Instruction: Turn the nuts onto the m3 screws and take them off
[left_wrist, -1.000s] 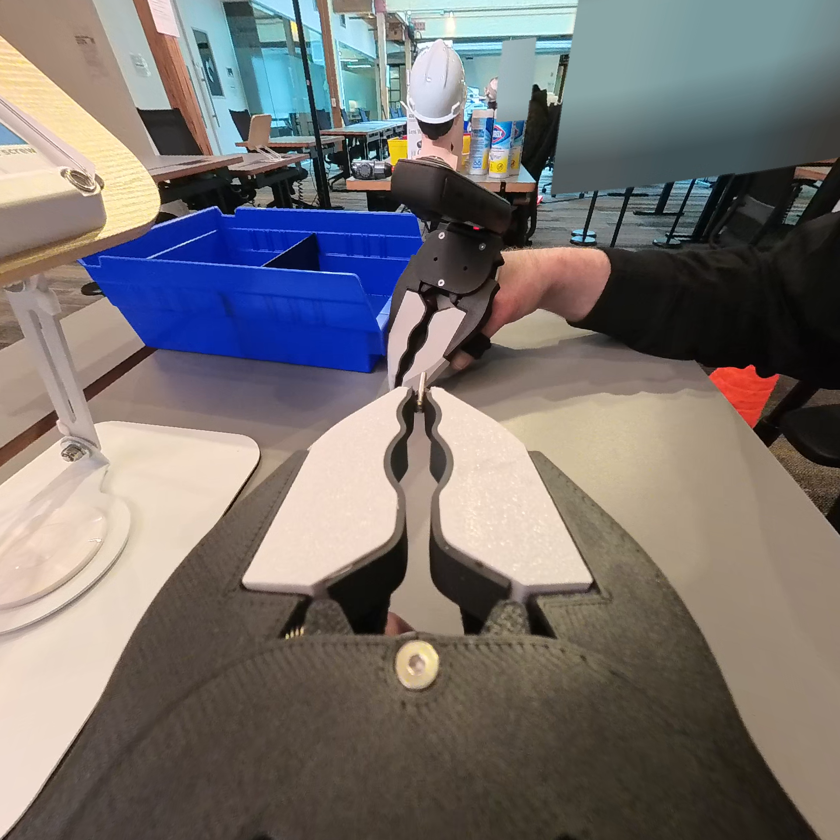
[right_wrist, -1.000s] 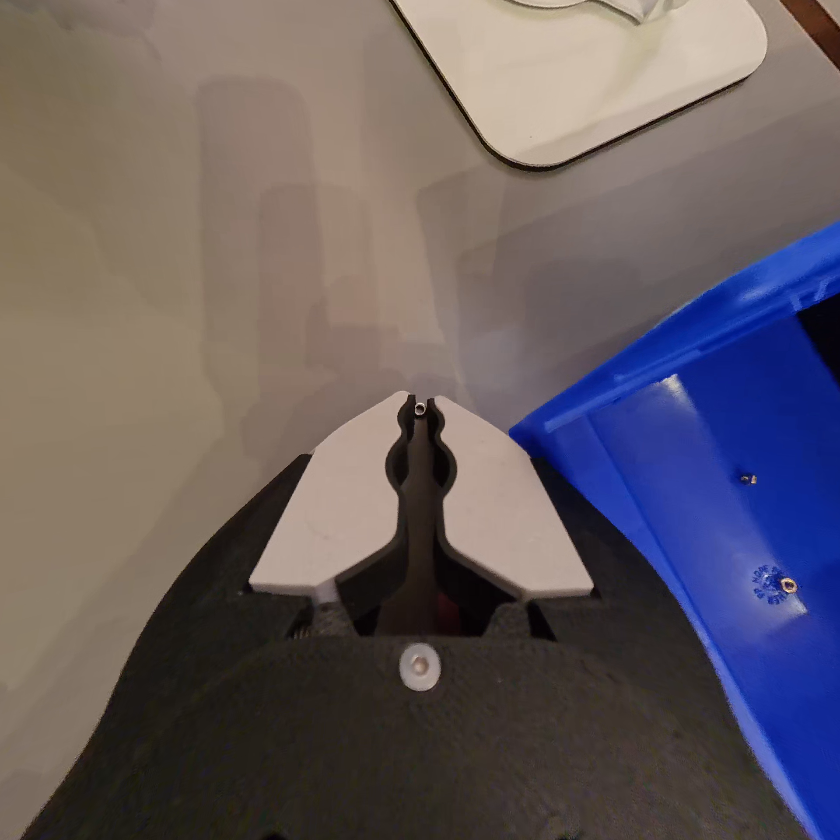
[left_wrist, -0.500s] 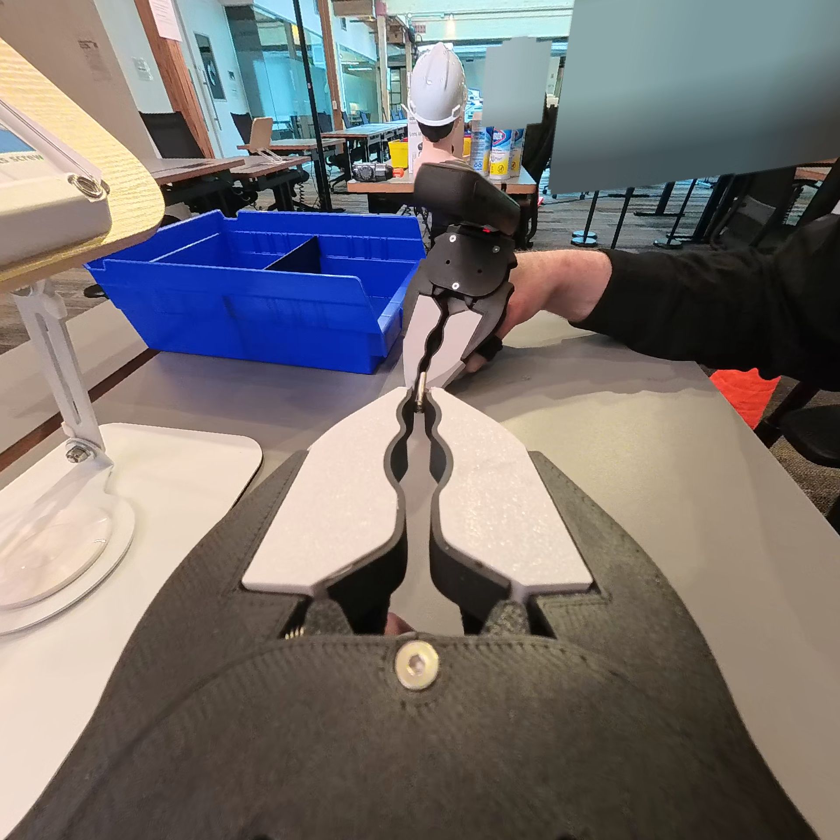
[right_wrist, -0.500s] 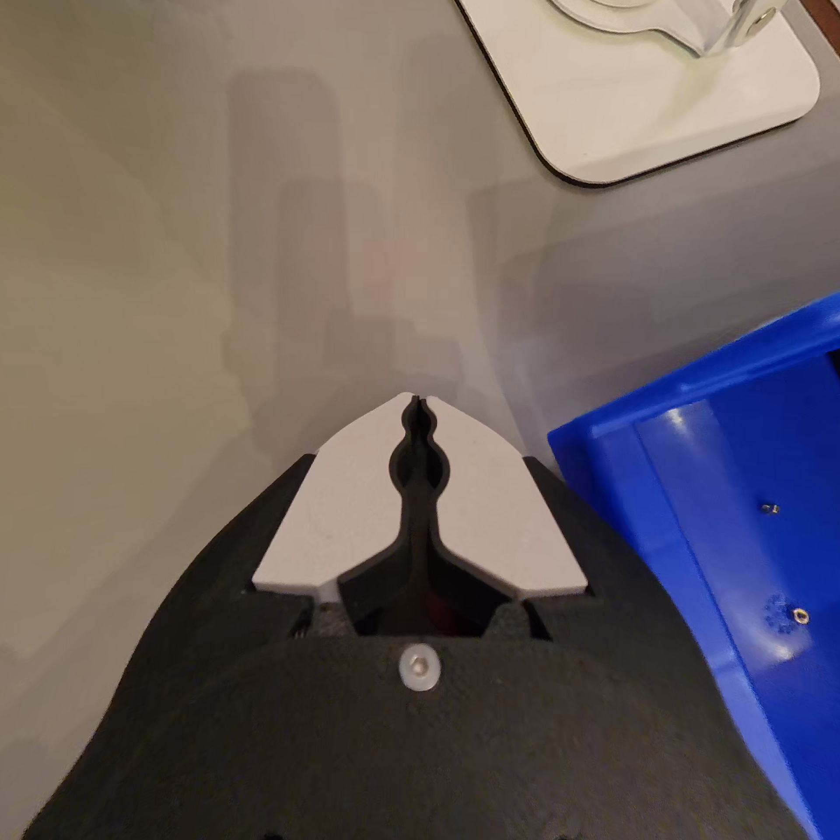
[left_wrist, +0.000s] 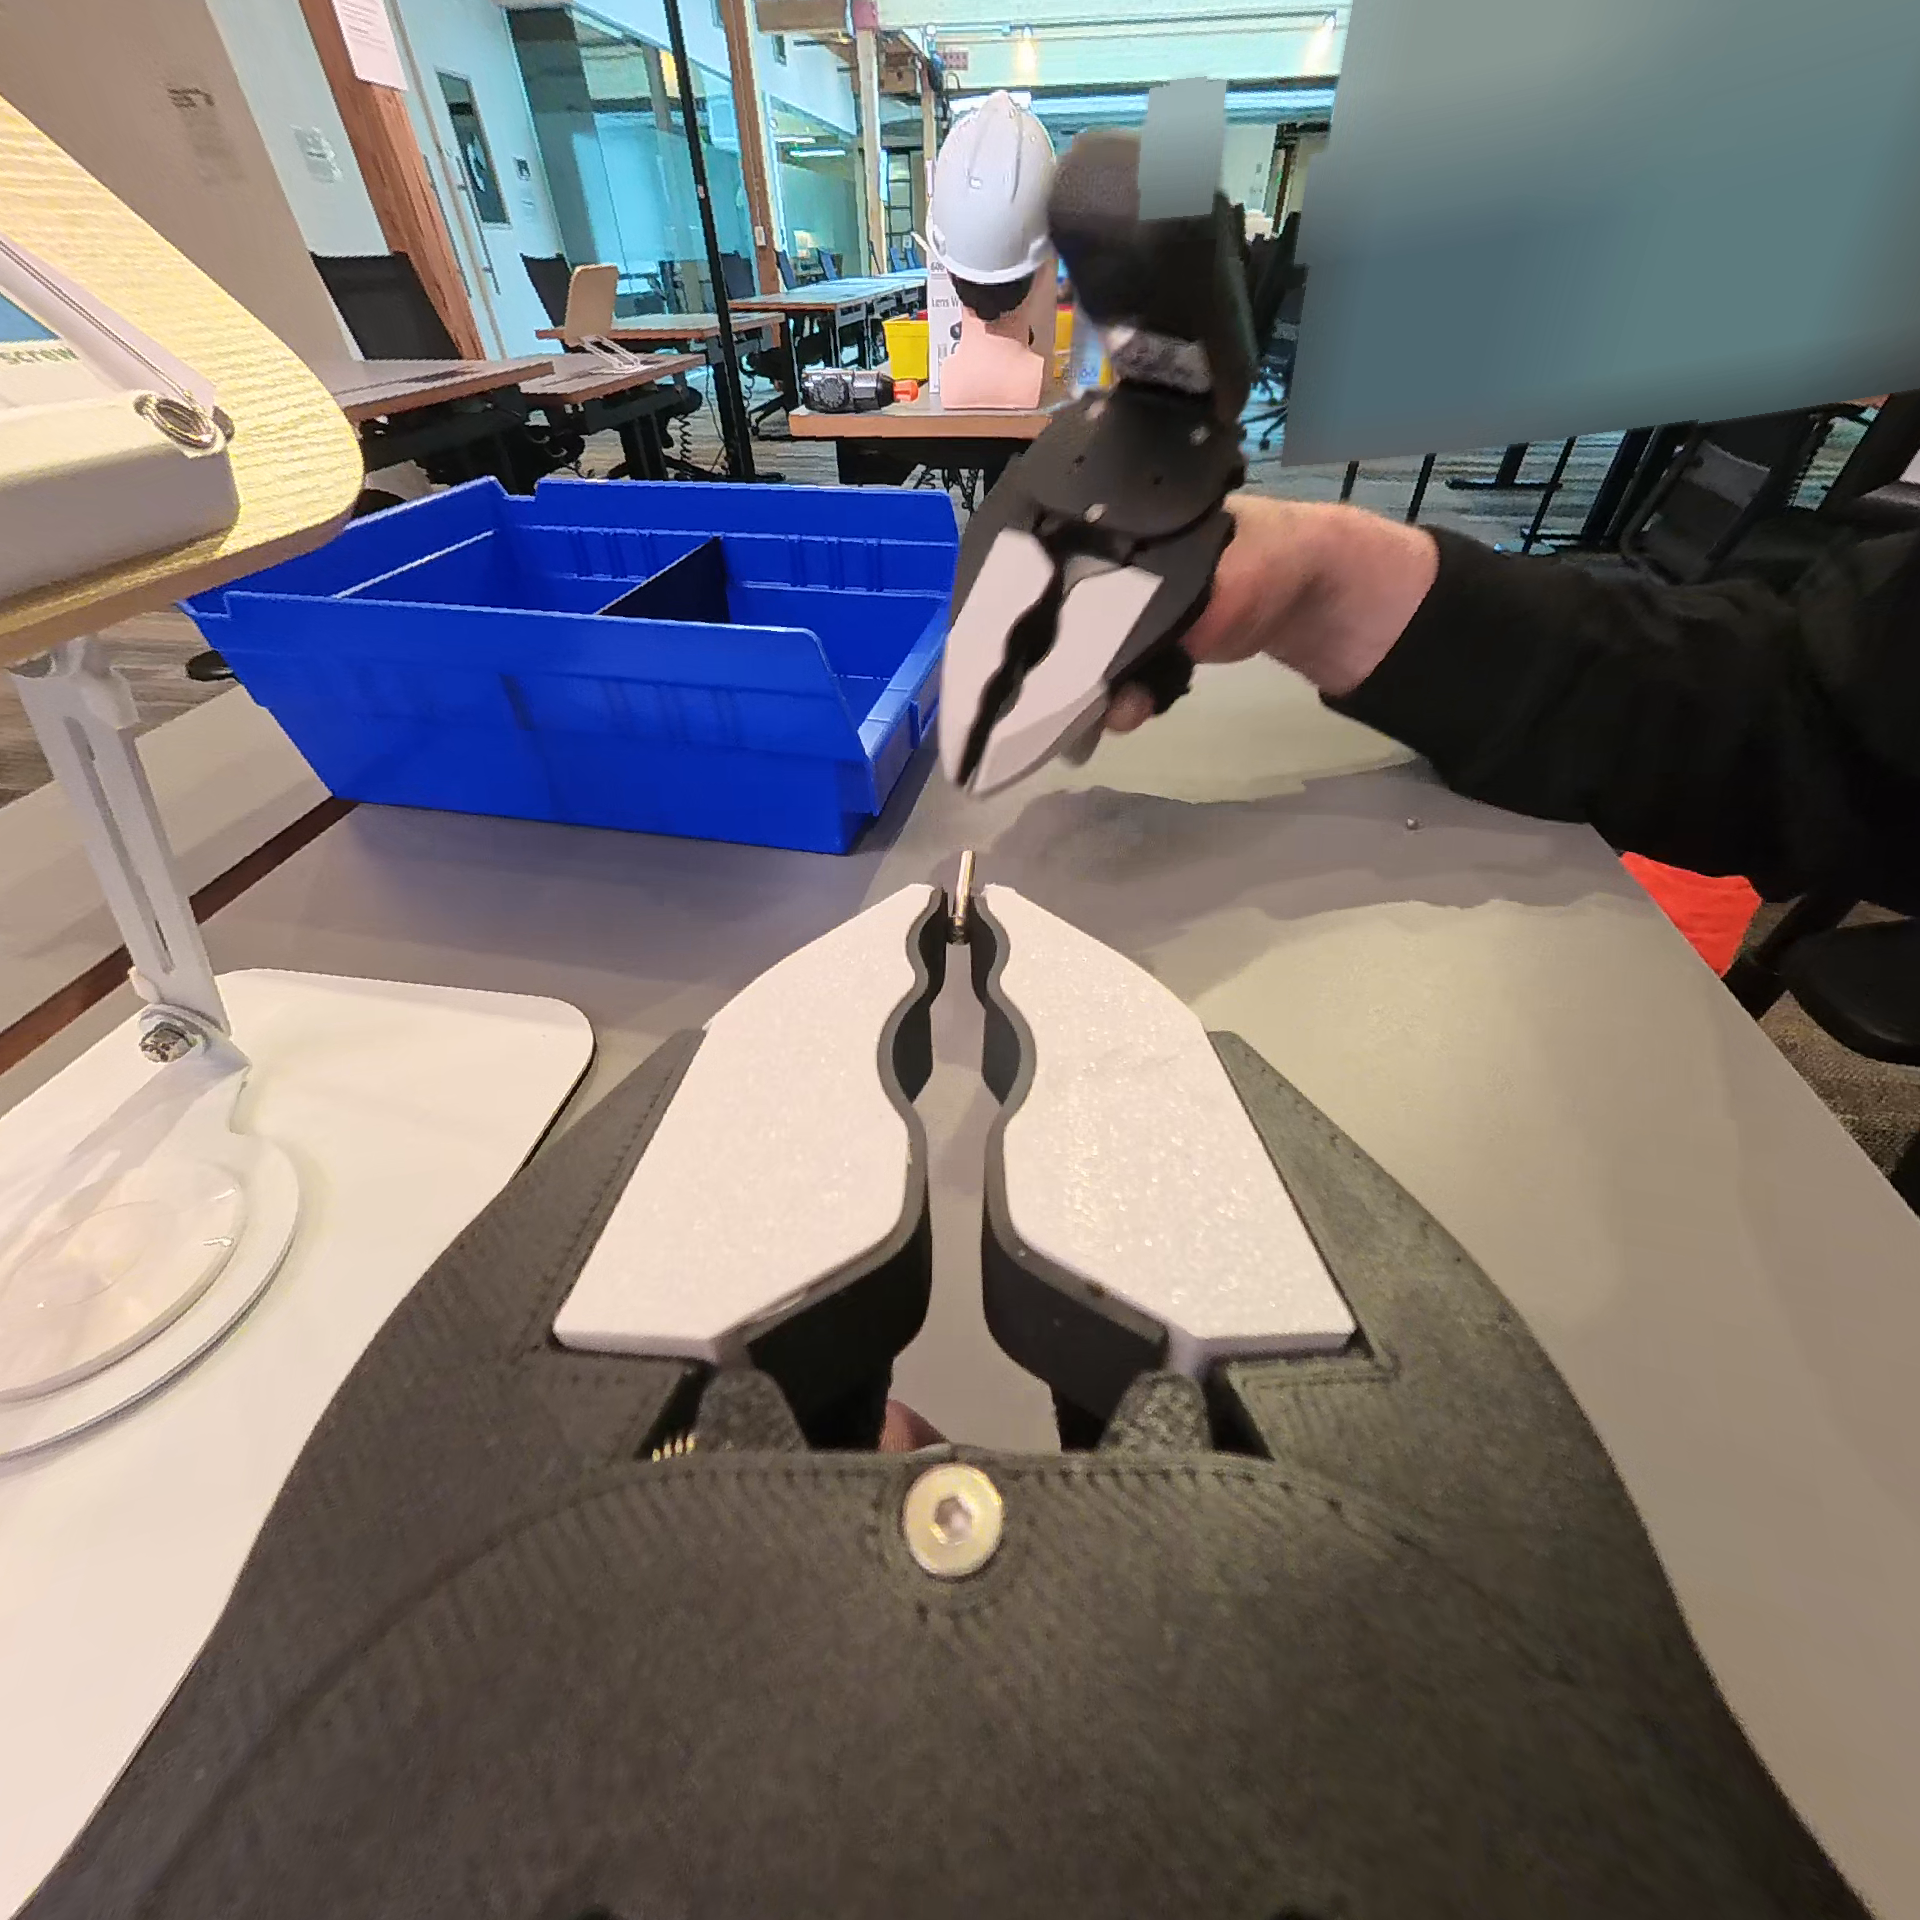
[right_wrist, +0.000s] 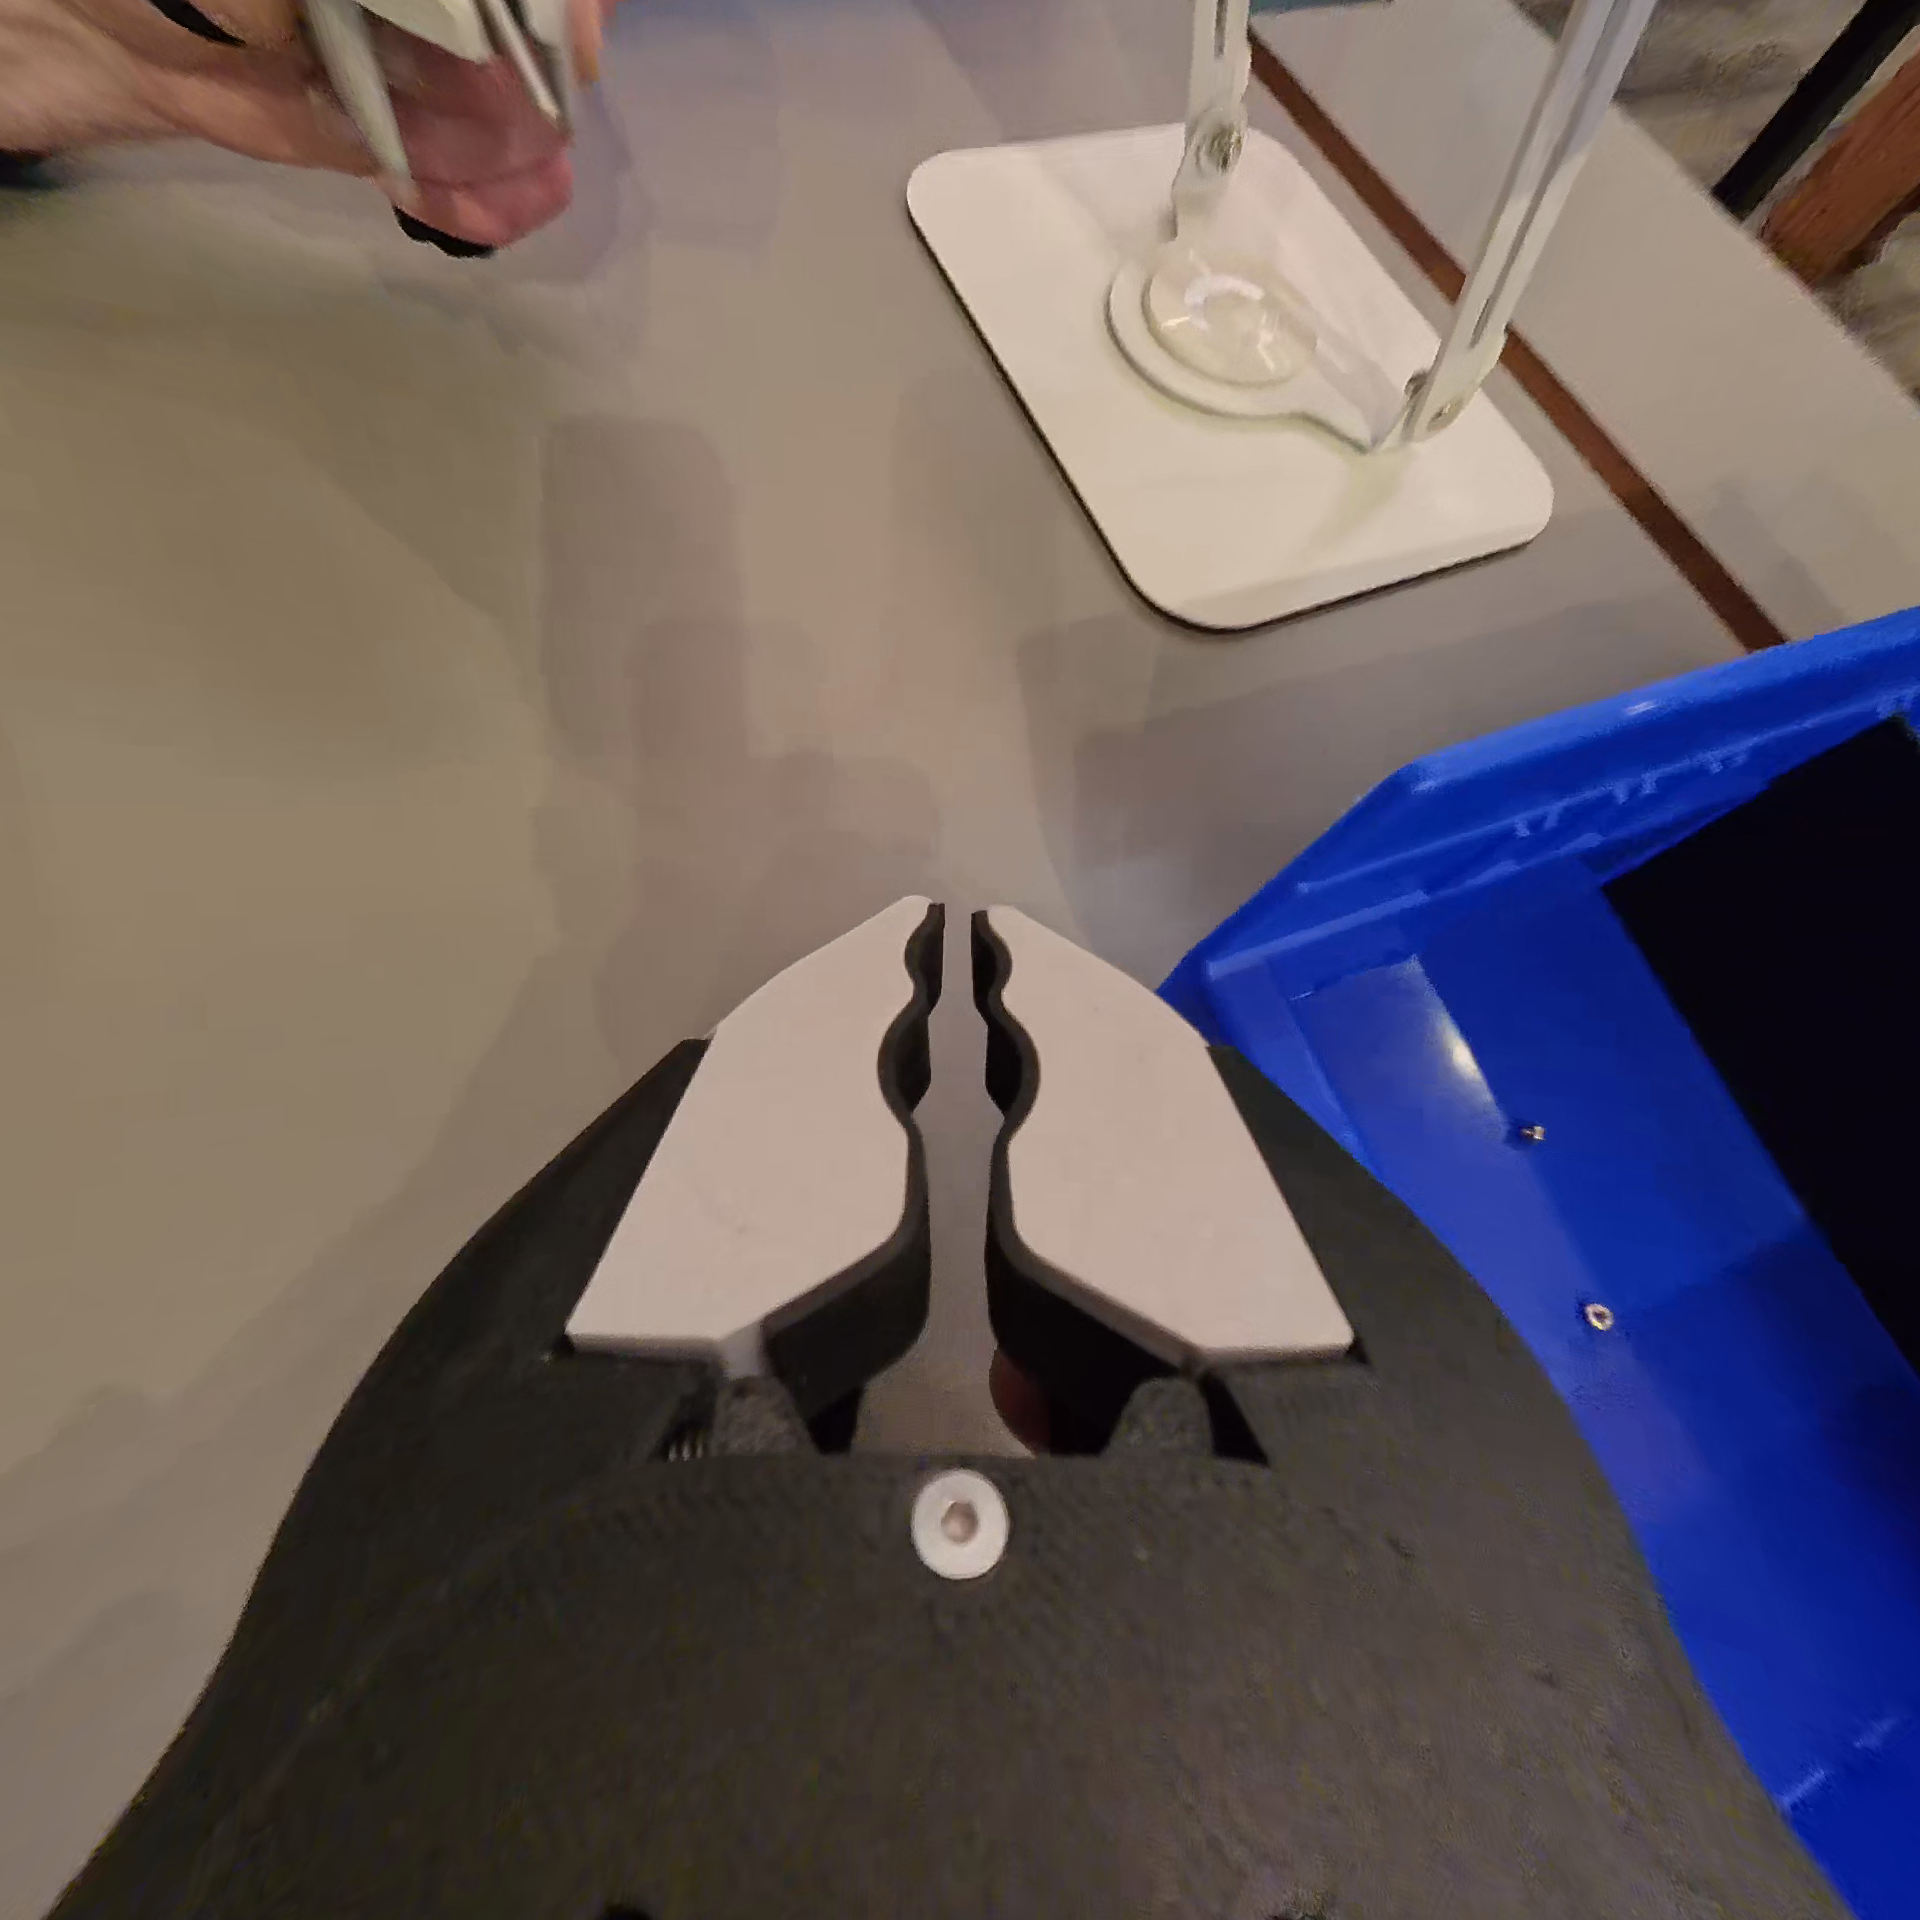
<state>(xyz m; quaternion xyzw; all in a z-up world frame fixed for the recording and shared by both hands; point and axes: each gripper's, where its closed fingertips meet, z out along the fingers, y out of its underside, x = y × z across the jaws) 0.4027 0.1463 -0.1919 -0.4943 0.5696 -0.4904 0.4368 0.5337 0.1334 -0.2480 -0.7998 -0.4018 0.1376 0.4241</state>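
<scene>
Broadly, a grey surface (left_wrist: 1455, 1039) carries a blue bin (left_wrist: 582, 686) with a divider, and a white stand base (left_wrist: 395, 1101) sits at the left tool's near left. Above the surface by the bin's corner, the right tool (left_wrist: 982, 774) hangs tilted down in a hand (left_wrist: 1299, 592), its tips a narrow slit apart with nothing between them. Nearer the camera, the left tool (left_wrist: 961, 904) is closed on an m3 screw (left_wrist: 965, 878), which stands upright from its tips just below the right tool, apart from it. Two small nuts (right_wrist: 1596, 1317) lie on the bin's floor.
</scene>
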